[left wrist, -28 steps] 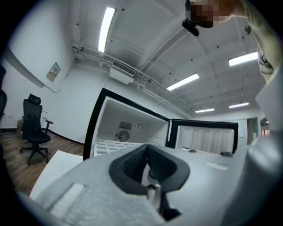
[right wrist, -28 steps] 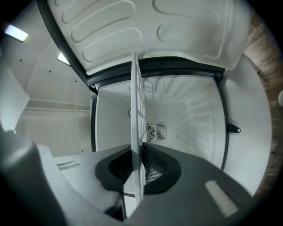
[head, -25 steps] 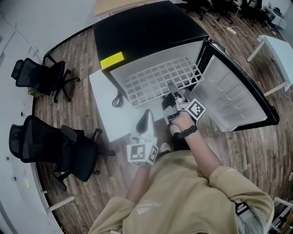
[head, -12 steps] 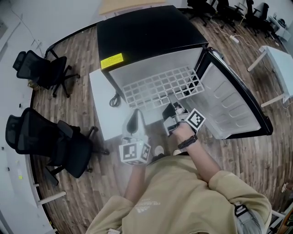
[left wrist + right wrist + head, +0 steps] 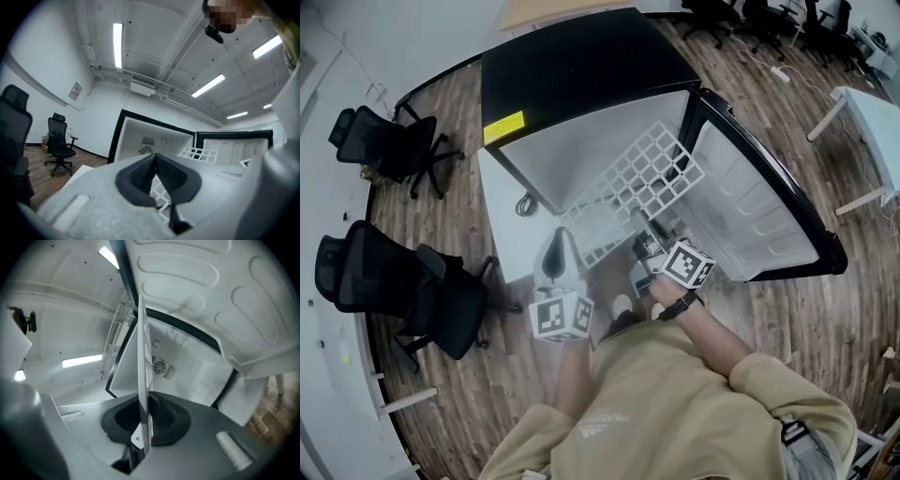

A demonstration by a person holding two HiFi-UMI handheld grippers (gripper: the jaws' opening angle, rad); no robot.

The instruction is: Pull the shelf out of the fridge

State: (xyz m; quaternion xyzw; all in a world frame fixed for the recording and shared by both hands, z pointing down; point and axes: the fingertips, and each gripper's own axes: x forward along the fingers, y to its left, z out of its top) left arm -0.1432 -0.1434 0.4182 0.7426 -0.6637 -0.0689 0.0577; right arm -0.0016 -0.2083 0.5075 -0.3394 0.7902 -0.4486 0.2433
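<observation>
My right gripper (image 5: 143, 413) is clamped on the near edge of the white grid shelf (image 5: 143, 357). The thin panel stands edge-on between the ribbed pads and runs straight away from the jaws toward the fridge cavity. I judge an edge grip suits here, because the rim is the only part that sticks out far enough to pinch, and it lets me draw the shelf back along its own plane.

From above, the shelf (image 5: 642, 173) fans out ahead of the right gripper (image 5: 642, 234), tilted and swung toward the open door (image 5: 750, 202) on that gripper's outer side. Most of it looks clear of the black fridge (image 5: 581, 75). I cannot tell whether its far edge is free of the rails.

My left gripper (image 5: 560, 239) hangs just beside the shelf's near corner, on the inner side of the right one. Its pads (image 5: 140, 176) meet at the tips with nothing pinched between them. The grid only shows through the gap, beyond the jaws. I reckon it waits there to steady the loose corner if the panel sags or twists.

The fridge stands on dark wood-plank floor (image 5: 825, 309). A low white surface (image 5: 508, 234) with a cable on it sits just outside the left gripper. Two black office chairs (image 5: 403, 291) are further out that way. A white desk (image 5: 872, 103) stands well beyond the door, and strip lights run along the ceiling
</observation>
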